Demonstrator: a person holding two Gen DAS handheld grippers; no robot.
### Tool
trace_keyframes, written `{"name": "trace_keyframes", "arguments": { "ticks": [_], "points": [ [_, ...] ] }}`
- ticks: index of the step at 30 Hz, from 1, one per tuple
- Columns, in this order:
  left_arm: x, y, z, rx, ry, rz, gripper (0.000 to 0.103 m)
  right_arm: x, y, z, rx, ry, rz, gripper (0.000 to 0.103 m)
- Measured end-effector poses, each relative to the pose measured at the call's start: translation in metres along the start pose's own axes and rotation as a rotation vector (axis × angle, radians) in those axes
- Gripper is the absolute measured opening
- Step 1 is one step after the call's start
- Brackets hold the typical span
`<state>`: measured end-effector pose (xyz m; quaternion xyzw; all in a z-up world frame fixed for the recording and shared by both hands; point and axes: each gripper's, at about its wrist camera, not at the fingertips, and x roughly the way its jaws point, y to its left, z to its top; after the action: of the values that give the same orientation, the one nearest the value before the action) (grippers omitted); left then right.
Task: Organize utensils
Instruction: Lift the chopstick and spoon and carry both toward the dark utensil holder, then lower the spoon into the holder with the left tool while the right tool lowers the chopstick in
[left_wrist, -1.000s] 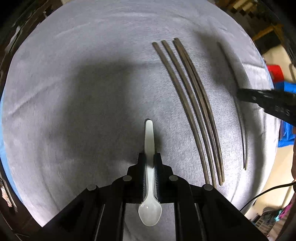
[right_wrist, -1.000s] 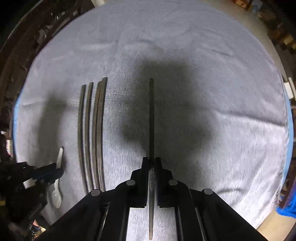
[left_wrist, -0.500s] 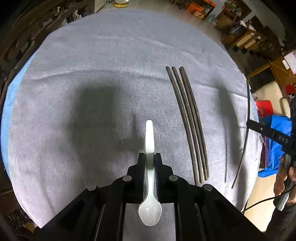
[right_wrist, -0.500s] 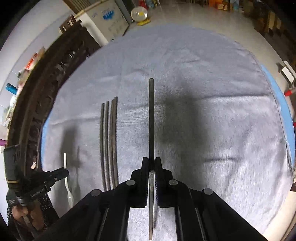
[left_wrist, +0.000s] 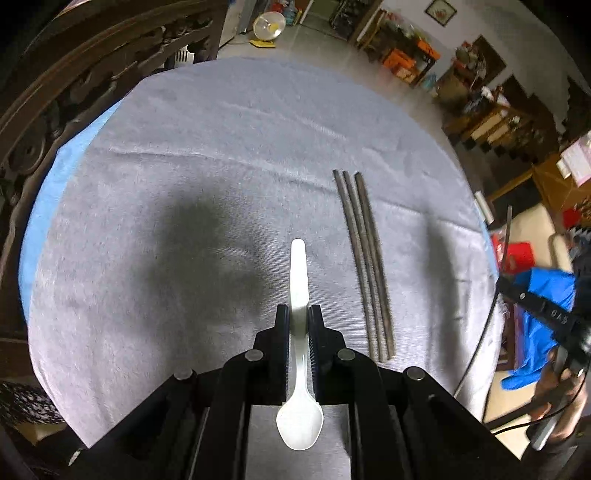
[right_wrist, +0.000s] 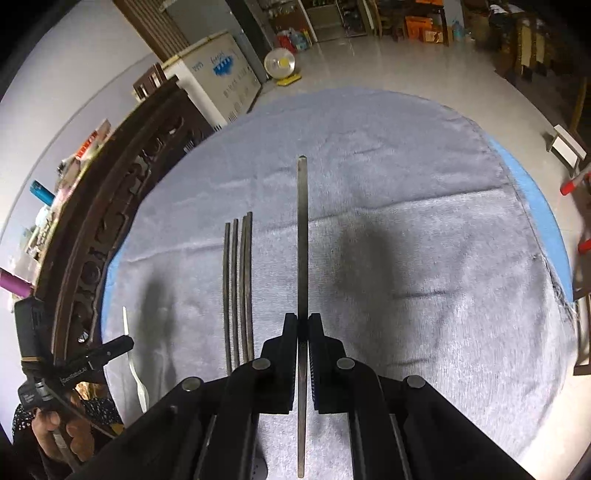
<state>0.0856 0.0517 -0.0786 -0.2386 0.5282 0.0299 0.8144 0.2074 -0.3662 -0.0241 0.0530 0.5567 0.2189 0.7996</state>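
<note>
bare cloth (left_wrist: 155, 192) between spoon (left_wrist: 298, 273) and carved rail (left_wrist: 92, 66)

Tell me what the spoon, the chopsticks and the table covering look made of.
Spoon: likely plastic, white, thin, glossy.
Chopsticks: probably dark wood or bamboo, matte and faintly grained; the look leaves it open.
Table covering: grey cloth, soft napped weave with creases.

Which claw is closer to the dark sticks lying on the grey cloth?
Hard to call. The left claw holds a white spoon left of the sticks; the right claw holds another stick on their right.
</note>
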Motion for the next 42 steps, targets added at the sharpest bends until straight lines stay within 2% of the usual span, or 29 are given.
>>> {"name": "trace_keyframes", "arguments": {
  "ticks": [5, 13, 20, 23, 28, 33, 42],
  "points": [
    [-0.014, -0.001, -0.008, -0.027, -0.051, -0.052, 0.01, -0.02, -0.004, -0.006, 0.032, -0.057, 0.012, 0.007],
    [-0.032, -0.004, -0.02, -0.05, -0.102, -0.078, 0.01, -0.032, 0.0, -0.014, 0.038, -0.103, 0.024, 0.007],
    [-0.052, -0.009, -0.03, -0.073, -0.175, -0.115, 0.01, -0.057, 0.002, -0.023, 0.049, -0.185, 0.043, 0.007],
    [-0.058, -0.017, -0.035, -0.058, -0.199, -0.101, 0.01, -0.069, 0.006, -0.027, 0.046, -0.213, 0.058, 0.007],
    [-0.066, -0.025, -0.041, -0.029, -0.258, -0.016, 0.01, -0.081, 0.013, -0.034, 0.038, -0.242, 0.084, 0.007],
    [-0.069, -0.03, -0.048, -0.009, -0.28, 0.031, 0.01, -0.092, 0.021, -0.043, 0.03, -0.27, 0.098, 0.007],
    [-0.078, -0.038, -0.054, 0.005, -0.324, 0.044, 0.01, -0.107, 0.03, -0.051, 0.016, -0.309, 0.107, 0.007]
  ]
}}
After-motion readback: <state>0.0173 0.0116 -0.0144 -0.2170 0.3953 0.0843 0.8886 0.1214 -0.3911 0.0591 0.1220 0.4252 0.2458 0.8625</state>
